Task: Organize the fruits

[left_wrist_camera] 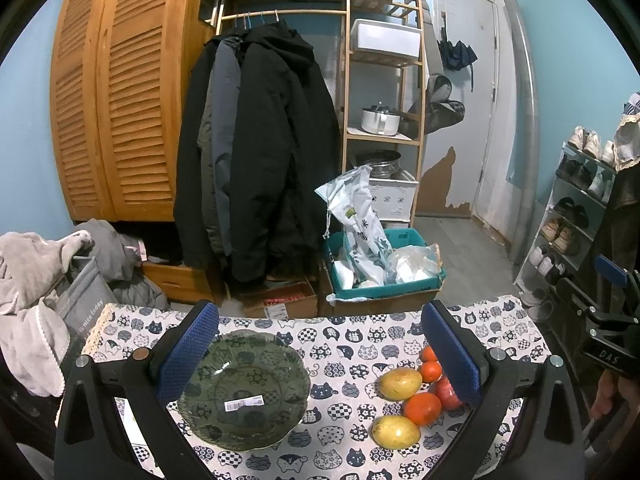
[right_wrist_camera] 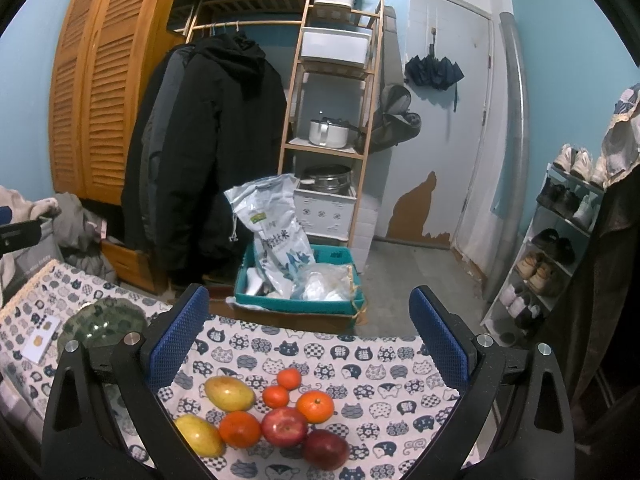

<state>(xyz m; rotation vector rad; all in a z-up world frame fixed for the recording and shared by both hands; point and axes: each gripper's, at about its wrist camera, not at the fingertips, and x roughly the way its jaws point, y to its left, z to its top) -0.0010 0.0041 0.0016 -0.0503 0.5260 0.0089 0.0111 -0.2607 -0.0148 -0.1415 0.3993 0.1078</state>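
The left gripper point(left_wrist_camera: 318, 354) is hovering over the cat-print surface point(left_wrist_camera: 344, 344), jaws standing wide and holding nothing, above the green glass bowl point(left_wrist_camera: 244, 390). The right gripper point(right_wrist_camera: 308, 344) is hovering likewise, jaws wide and empty, above the fruits: two mangoes point(right_wrist_camera: 229, 393), four oranges point(right_wrist_camera: 315, 407) and two apples point(right_wrist_camera: 285, 426) are lying clustered right of the bowl.

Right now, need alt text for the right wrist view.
The open right gripper hangs above a cluster of fruit on a cat-print tablecloth: two mangoes, four oranges and two red apples. A green glass bowl sits empty to the left; beyond the table stand hanging coats, a shelf and a door.
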